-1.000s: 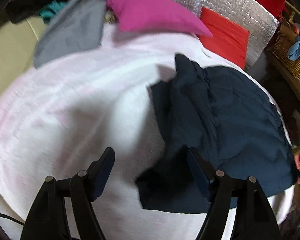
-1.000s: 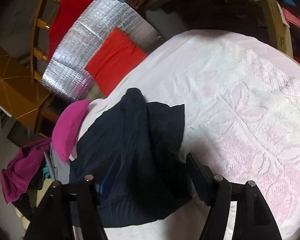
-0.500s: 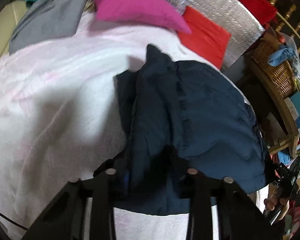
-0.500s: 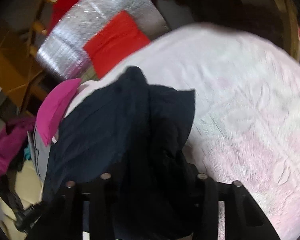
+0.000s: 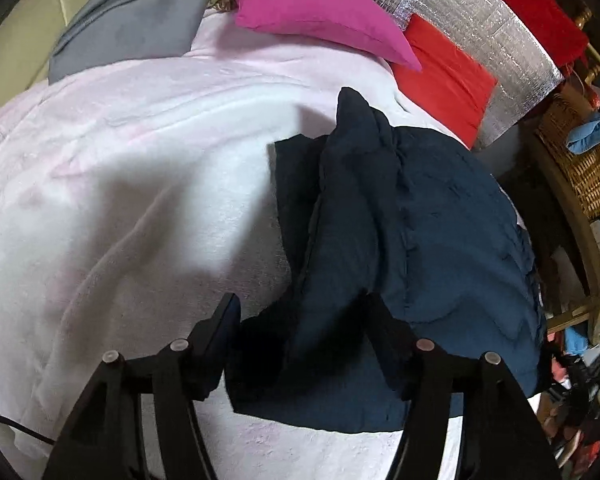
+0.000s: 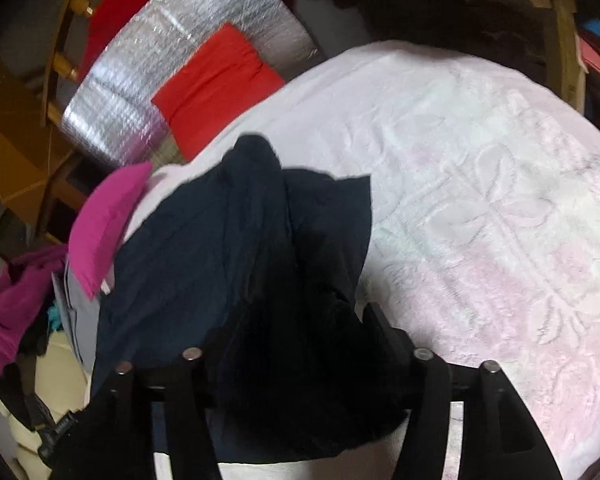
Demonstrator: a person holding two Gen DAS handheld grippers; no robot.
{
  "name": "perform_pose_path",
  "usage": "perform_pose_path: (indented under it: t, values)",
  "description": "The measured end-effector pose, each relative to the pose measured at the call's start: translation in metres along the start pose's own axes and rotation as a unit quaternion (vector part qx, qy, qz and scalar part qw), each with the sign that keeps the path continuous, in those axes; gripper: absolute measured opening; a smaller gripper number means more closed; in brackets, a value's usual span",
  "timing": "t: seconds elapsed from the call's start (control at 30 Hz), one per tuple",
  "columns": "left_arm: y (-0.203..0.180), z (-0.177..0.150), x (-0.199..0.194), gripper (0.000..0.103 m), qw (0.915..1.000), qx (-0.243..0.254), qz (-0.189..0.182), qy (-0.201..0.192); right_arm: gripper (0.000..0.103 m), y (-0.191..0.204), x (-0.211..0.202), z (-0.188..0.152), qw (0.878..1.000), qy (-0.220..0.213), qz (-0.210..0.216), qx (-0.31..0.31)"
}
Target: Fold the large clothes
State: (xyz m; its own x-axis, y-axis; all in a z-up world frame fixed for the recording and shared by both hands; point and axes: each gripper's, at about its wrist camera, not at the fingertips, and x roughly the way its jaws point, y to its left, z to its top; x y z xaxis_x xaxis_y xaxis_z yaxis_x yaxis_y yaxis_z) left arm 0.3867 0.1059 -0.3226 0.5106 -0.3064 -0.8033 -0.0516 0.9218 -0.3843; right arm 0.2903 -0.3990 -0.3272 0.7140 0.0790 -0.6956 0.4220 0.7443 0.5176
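Bunched on the pink-white blanket [image 5: 140, 160], toward its right side in the left wrist view: navy garment [image 5: 440, 220], crumpled, with one peak of cloth standing up at the far end and a flat flap spread toward the blanket's middle. Resting fully on the blanket, near edge reaching the camera side.

Hovering over the blanket's near edge: left gripper [image 5: 304, 304], fingers [image 5: 228, 320] spread wide. Garment's near corner lying in the gap between them, loose, not pinched.

From the right wrist: same navy garment [image 6: 204, 240] on the blanket [image 6: 480, 200], covering its left part, with embossed leaf pattern bare on the rest. Right gripper [image 6: 292, 320] low over the blanket's near edge, with dark cloth heaped up into the gap. Only one finger [image 6: 376, 320] visible, the other buried under fabric. Cannot tell whether clamping or merely sitting wide around the heap.

At the blanket's far edge: magenta pillow [image 5: 312, 4], lying partly on the blanket. Beside the pillow, also overlapping the blanket's far edge: grey cloth [image 5: 140, 12]. Just beyond the blanket's far right corner: red cushion [image 5: 444, 80], leaning on a silver foil sheet [image 5: 480, 12]. Off the blanket's right side, well apart: wicker basket [image 5: 576, 160] with blue cloth on top. Same pillow [image 6: 104, 224], cushion [image 6: 216, 84] and foil [image 6: 180, 52] beyond the blanket's far left in the right wrist view.
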Motion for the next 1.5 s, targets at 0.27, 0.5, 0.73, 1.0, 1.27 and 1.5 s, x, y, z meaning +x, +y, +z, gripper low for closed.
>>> perform_pose_path:
  t: [0.27,0.5,0.73,1.0,1.27,1.5]
  values:
    - [-0.005,-0.005,0.005,0.066,0.9999,0.016,0.004,0.006,0.076,-0.027,0.005,0.007,0.996,0.011,0.034,0.079]
    - [-0.007,-0.005,0.003,0.034,0.999,0.012,-0.043,-0.001,0.044,-0.003,0.019,-0.003,0.999,0.031,0.034,0.02]
    - [-0.029,-0.011,-0.002,0.03,0.9964,0.077,0.015,-0.032,0.044,0.015,0.01,-0.013,0.999,0.0,0.008,-0.038]
    - [-0.041,-0.019,-0.015,0.064,0.9886,0.094,0.108,-0.048,0.065,-0.004,-0.003,-0.006,1.0,-0.011,-0.004,0.024]
    - [-0.075,-0.046,-0.084,0.071,0.9587,0.162,0.199,-0.124,0.069,0.009,-0.071,-0.015,0.994,-0.105,-0.029,-0.019]
    - [-0.108,-0.066,-0.169,0.084,0.9349,0.196,0.209,-0.21,0.069,0.055,-0.127,-0.056,0.984,-0.13,-0.037,-0.116]
